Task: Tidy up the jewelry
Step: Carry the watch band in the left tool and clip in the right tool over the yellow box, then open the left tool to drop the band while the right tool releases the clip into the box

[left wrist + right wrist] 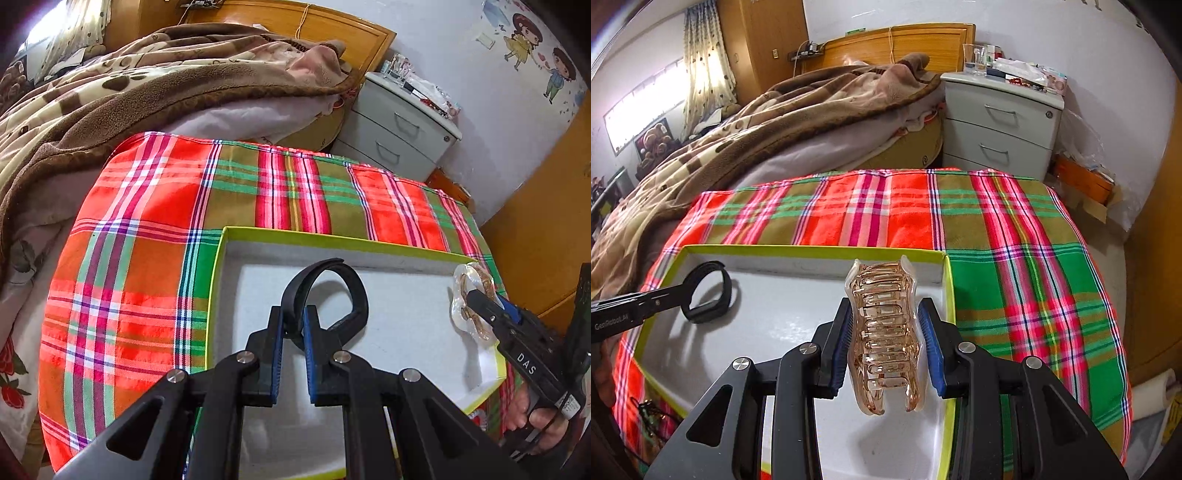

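A shallow white box with a lime-green rim (332, 236) (812, 248) lies on a plaid cloth. My left gripper (293, 314) is shut on the strap of a black wristband (354, 291), held over the box's left half; from the right wrist view the wristband (713, 295) hangs at that gripper's (685, 288) tip. My right gripper (884, 314) is shut on a clear amber hair claw clip (884, 332), above the box's right side. The left wrist view shows the clip (472, 299) at the box's right edge.
The red, green and olive plaid cloth (155, 229) (1027, 266) covers the table. A bed with a brown blanket (798, 122) lies behind, beside a grey two-drawer nightstand (1001, 122). Dark beads (646, 417) lie left of the box. A hand (532, 417) grips the right tool.
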Available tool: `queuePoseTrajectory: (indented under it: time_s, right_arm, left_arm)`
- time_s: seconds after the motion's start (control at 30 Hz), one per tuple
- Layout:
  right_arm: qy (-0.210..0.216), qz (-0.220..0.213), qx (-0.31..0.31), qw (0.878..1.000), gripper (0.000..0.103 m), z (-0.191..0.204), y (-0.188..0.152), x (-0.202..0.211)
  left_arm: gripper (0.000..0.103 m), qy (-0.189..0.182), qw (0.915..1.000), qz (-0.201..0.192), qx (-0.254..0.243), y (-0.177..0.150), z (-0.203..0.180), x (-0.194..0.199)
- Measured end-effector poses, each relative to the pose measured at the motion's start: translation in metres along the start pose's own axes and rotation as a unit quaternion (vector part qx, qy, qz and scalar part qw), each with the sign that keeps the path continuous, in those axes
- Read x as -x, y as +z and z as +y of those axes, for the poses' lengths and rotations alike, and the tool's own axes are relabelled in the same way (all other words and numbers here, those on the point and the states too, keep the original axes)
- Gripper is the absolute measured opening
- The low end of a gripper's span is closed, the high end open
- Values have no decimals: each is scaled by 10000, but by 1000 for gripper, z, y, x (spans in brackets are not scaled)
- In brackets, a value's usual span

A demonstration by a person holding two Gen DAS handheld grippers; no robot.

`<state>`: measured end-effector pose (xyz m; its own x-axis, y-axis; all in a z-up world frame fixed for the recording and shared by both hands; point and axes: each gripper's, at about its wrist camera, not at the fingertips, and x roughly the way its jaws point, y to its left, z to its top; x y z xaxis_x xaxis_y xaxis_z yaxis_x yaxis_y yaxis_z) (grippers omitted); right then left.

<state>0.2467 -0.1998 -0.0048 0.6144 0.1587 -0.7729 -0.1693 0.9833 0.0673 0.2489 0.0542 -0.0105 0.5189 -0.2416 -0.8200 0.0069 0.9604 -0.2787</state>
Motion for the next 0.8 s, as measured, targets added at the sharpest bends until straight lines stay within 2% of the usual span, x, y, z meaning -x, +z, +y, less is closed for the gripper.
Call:
queuePoseTrajectory:
  time_s: [0.43,0.57,0.73,0.8]
  right_arm:
    - [-49,-62,121,9999,37,4,2,-2]
    - [-26,-109,77,9999,37,3,2,-1]
    - [-38,-179,92,9998,44,4,1,0]
    - [-7,-204,70,9998,44,4,0,1]
  left_arm:
    - [14,107,9999,46,2,-2,2,-5]
    - [23,145,9999,72,40,-1,4,-6]
    - [27,187,9998,60,25,-3,4,-5]
    - [32,212,9998,69,-14,-3,3,-4]
